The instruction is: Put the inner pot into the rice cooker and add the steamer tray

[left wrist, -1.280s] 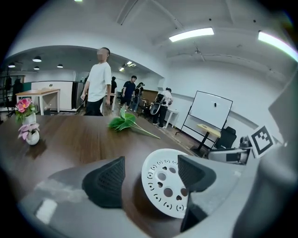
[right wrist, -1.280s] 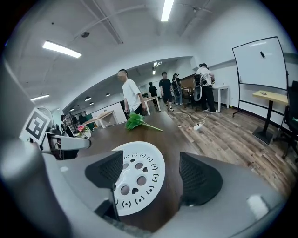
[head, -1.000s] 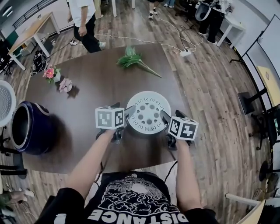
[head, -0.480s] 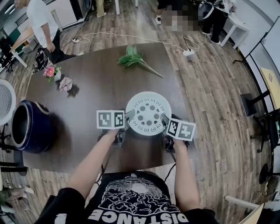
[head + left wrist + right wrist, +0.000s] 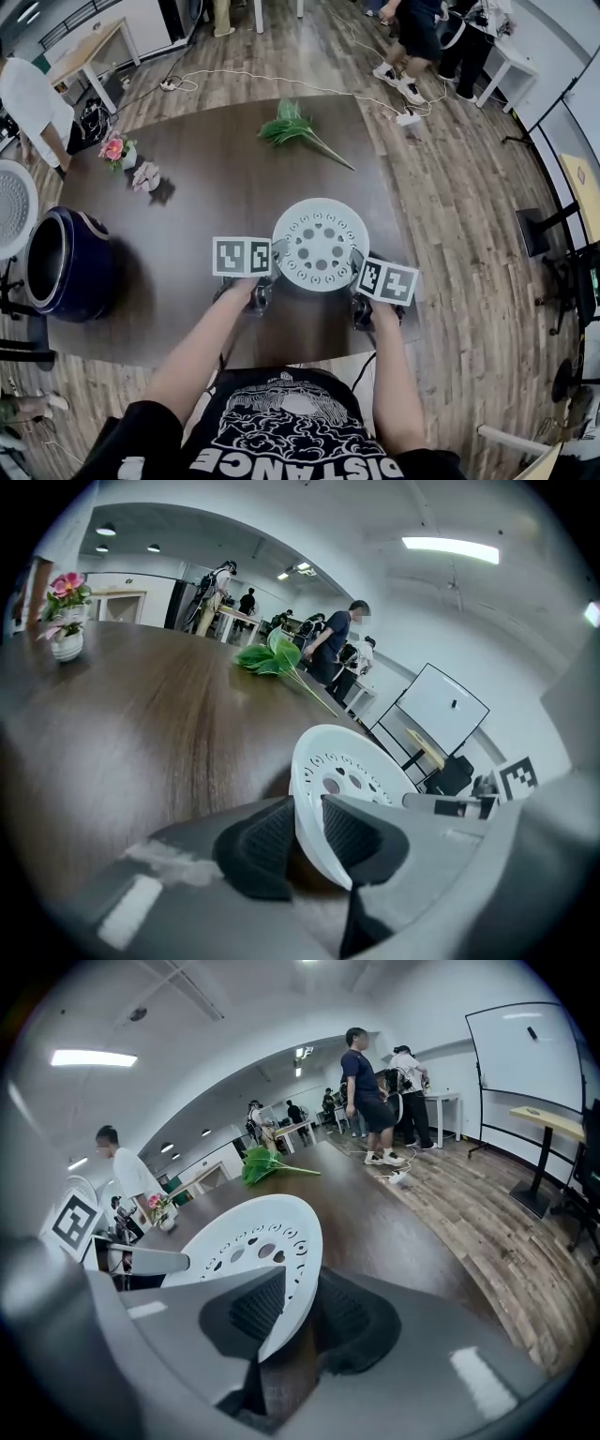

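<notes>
The white perforated steamer tray (image 5: 319,244) lies on the dark wooden table (image 5: 206,206) near its front edge. My left gripper (image 5: 275,254) is at the tray's left rim and my right gripper (image 5: 354,259) at its right rim. In the left gripper view the jaws have just been closing, and the ribbed pads (image 5: 272,841) now press the tray (image 5: 342,771) rim from both sides. In the right gripper view the jaws have likewise been closing and clamp the tray (image 5: 248,1241) rim. The dark blue rice cooker (image 5: 61,267) stands at the table's left end with its lid (image 5: 11,206) open; its inside is dark.
A green leafy sprig (image 5: 300,127) lies at the table's far side. A small vase of pink flowers (image 5: 114,150) and a loose pink flower (image 5: 145,176) sit at the far left. People walk on the wooden floor beyond, where white cables (image 5: 309,86) run.
Both grippers sank a little and their jaws closed from wide apart onto the tray's rim. The tray has stayed in place. People in the background have walked on.
</notes>
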